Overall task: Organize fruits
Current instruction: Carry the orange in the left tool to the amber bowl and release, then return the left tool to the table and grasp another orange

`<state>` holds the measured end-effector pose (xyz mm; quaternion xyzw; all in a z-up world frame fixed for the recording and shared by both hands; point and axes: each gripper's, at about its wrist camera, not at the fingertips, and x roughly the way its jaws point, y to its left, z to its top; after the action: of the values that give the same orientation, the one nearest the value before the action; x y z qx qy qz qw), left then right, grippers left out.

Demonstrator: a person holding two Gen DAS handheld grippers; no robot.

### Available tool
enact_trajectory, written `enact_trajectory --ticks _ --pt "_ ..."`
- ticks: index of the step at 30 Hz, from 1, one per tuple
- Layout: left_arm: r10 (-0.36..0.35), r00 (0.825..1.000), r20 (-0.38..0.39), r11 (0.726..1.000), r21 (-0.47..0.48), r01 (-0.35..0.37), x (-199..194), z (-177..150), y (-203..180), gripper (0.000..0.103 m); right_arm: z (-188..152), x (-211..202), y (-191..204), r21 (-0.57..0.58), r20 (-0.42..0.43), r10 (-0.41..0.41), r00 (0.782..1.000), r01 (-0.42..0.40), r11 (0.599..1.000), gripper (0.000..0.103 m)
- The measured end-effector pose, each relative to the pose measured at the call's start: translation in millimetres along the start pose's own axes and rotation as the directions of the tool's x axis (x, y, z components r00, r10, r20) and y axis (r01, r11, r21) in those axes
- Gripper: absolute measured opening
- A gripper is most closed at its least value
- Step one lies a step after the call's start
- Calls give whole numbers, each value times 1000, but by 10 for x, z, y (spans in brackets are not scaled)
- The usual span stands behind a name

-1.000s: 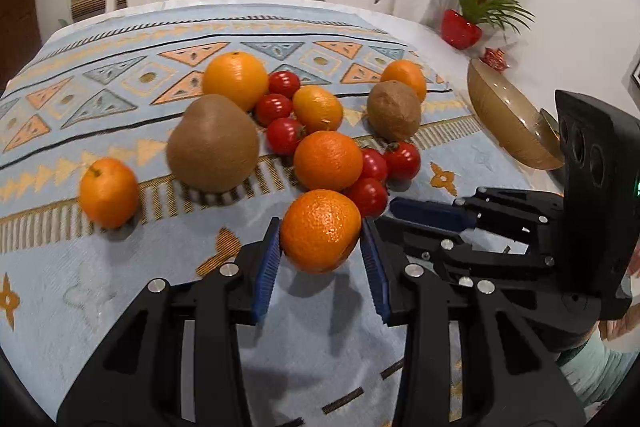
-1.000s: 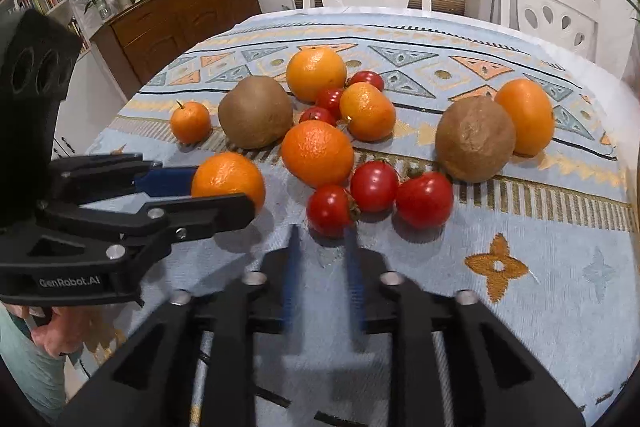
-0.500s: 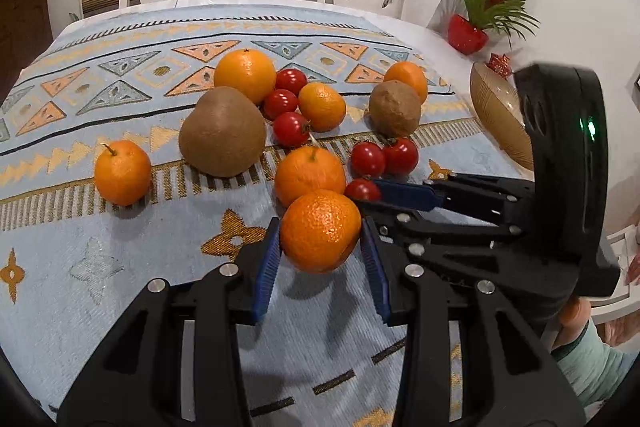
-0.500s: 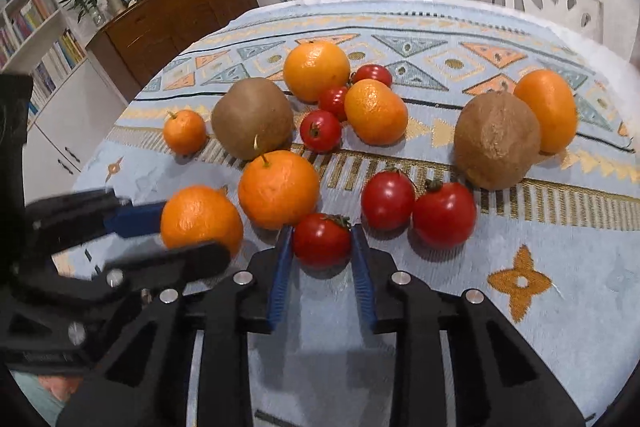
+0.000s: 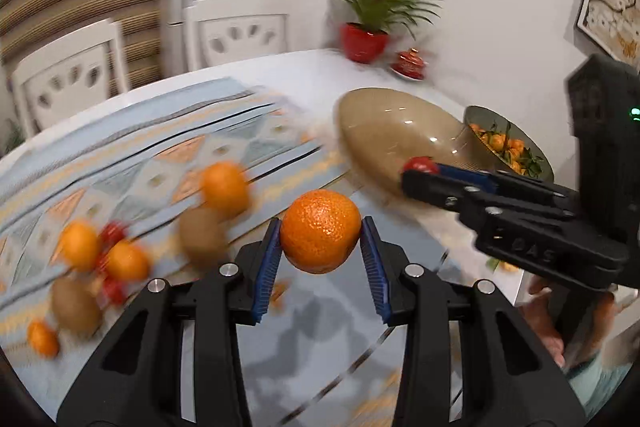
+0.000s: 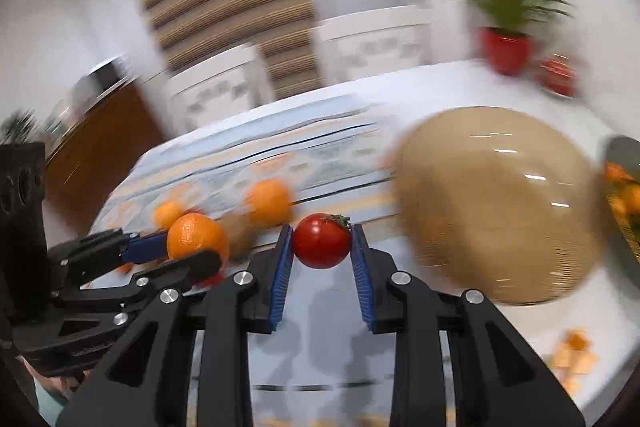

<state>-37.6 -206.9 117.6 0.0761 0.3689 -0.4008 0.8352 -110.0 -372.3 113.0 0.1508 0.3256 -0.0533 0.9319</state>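
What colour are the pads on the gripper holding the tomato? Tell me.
Blue, ribbed pads on the right gripper, either side of the red tomato; clearest in the right wrist view.

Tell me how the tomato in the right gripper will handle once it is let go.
The tomato is round and smooth, so it will likely roll when released. Its glossy skin looks slippery and probably bruises easily; the right gripper holds it only at two sides between ribbed blue fingers. It looks small and probably light.
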Motion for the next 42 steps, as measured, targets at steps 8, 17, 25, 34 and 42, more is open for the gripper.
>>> enact_trajectory --ticks 8,17,25,34,42 --pt "-125 990 -70 992 -29 124 888 310 -485 39 -58 178 -831 154 -90 -176 980 189 970 28" --pt "-203 976 -81 978 -75 197 1231 395 -610 58 -100 269 -1121 247 -143 -217 966 247 937 30" --pt "-196 980 -34 976 -103 192 987 359 -436 63 -50 80 -1168 279 -96 -209 973 228 933 30" --pt "-98 992 83 984 -138 109 141 137 10 63 71 -105 -562 194 -30 -97 995 101 976 30" --pt "94 980 177 970 -238 -50 -908 -206 723 79 110 -107 348 37 -17 82 997 -81 996 37"
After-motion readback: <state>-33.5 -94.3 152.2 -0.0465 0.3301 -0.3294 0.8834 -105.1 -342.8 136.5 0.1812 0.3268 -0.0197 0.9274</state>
